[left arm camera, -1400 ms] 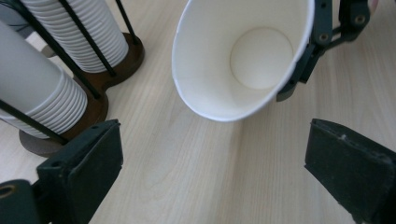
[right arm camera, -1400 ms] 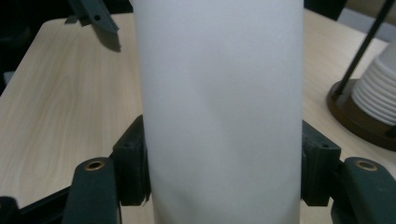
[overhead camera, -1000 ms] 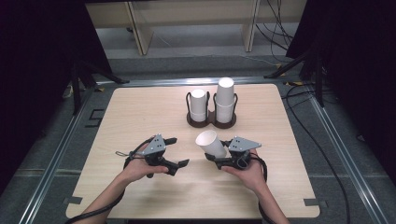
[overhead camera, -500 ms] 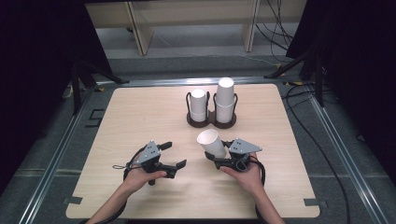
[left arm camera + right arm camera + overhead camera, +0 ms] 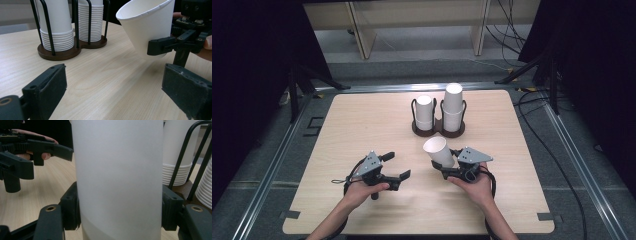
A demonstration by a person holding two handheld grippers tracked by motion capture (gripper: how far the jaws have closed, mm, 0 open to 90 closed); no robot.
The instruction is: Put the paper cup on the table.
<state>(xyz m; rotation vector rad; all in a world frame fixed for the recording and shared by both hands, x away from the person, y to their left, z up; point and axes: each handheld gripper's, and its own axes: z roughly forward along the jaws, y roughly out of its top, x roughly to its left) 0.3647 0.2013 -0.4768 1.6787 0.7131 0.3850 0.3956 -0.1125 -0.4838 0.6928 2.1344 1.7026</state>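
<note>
One cup gripped over the near half of my surface (image 5: 362,125)

Far centre stands the twin cup holder (image 5: 438,129); nearer, my right gripper (image 5: 447,167) has its fingers clamped round a tilted white paper cup (image 5: 438,151), while my left gripper (image 5: 394,167), near left, has its fingers spread wide, gripping nothing

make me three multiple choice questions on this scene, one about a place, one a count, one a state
1. Where is the cup holder?
A. on the table's far half
B. by the left hand
C. on the floor

2. How many cup stacks does it hold?
A. one
B. two
C. four

3. What is the right gripper doing?
A. hanging open
B. resting empty on the table
C. clamping a white paper cup

Answers: 1 A, it stands beyond both grippers; 2 B, one stack beside a taller stack; 3 C, the jaws press on the cup's sides.
</note>
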